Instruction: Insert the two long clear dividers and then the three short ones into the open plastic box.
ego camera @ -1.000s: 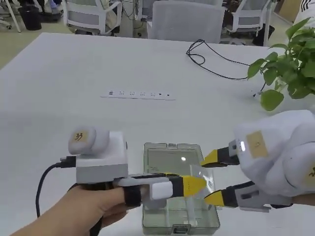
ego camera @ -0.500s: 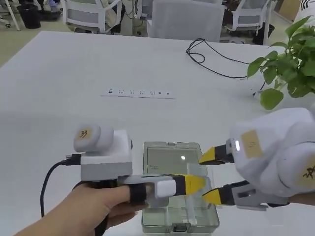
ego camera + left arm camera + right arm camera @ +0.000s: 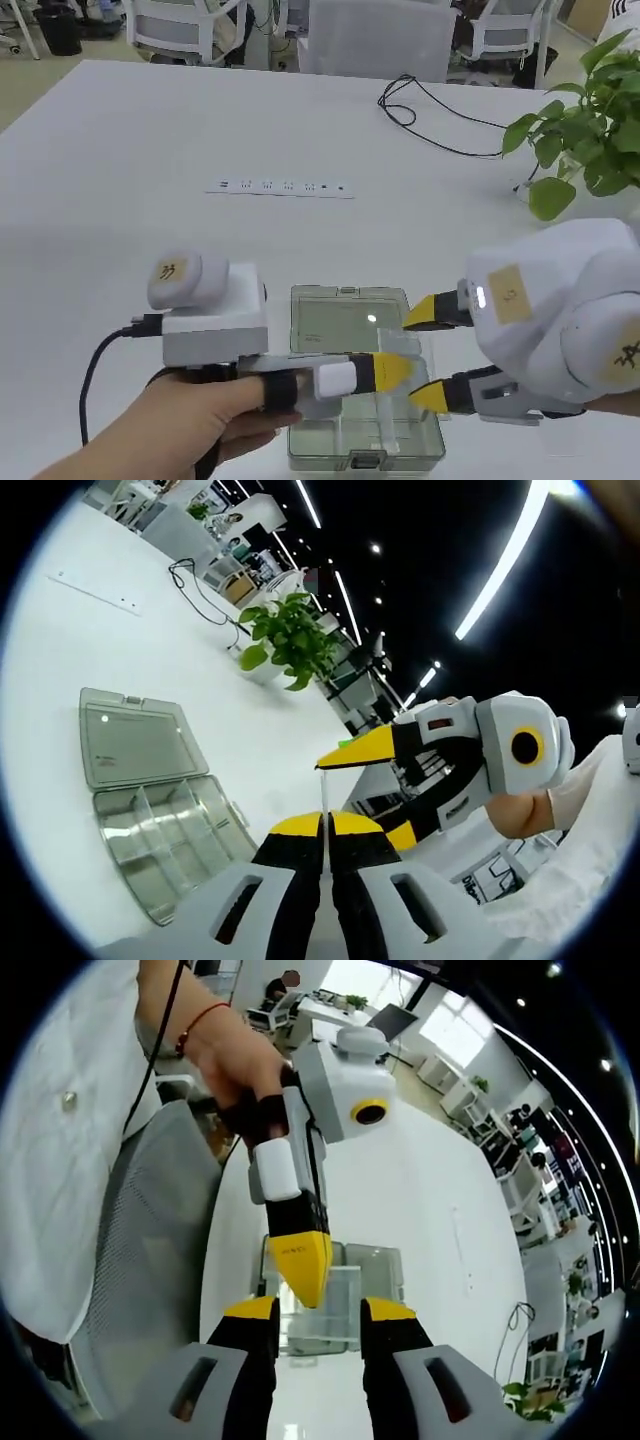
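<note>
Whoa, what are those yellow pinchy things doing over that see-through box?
A person is working with a gripper in each hand above an open plastic box on the white table. The left gripper is pinched shut on a thin clear divider, holding it over the box. The right gripper is open, with its jaws standing on either side of that divider. The divider is not in the box yet.

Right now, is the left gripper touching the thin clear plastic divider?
Touching. The left gripper view shows the left gripper with jaws shut on the thin clear plastic divider.
</note>
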`<state>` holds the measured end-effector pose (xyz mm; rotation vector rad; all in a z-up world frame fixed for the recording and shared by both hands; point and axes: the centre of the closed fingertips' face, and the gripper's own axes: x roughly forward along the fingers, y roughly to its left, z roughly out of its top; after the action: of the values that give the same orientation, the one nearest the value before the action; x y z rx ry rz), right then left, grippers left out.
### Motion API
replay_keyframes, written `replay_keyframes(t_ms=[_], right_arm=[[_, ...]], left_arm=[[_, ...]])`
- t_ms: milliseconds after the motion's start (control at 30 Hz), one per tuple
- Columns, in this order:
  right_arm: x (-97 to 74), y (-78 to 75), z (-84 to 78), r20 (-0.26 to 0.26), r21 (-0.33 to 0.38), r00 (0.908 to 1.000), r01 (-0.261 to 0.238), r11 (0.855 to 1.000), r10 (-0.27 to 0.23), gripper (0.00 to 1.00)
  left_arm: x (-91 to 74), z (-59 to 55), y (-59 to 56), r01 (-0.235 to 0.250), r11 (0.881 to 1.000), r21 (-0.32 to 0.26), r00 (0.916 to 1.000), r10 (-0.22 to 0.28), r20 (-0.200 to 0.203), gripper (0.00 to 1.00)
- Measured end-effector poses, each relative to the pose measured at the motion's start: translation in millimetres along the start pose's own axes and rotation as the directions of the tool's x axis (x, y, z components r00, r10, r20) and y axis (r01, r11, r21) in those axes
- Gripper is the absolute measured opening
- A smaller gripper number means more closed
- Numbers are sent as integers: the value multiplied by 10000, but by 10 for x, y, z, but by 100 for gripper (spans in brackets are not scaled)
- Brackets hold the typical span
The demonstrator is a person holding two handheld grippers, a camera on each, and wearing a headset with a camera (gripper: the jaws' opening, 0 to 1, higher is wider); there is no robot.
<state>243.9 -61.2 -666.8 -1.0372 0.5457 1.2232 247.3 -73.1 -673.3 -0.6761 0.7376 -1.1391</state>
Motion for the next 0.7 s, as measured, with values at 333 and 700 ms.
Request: replay_keyframes(t_ms=[333, 700], right_arm=[[-209, -87, 81, 1253, 1476, 9881, -1077, 9832, 895, 28], [-324, 51, 116, 2288, 2166, 9154, -3796, 8994, 3313, 16]], left_arm=[[-65, -91, -48, 275, 9611, 2747, 9966, -49, -827, 0], [-128, -166, -296, 1662, 8206, 5468, 9828, -927, -1596, 0]])
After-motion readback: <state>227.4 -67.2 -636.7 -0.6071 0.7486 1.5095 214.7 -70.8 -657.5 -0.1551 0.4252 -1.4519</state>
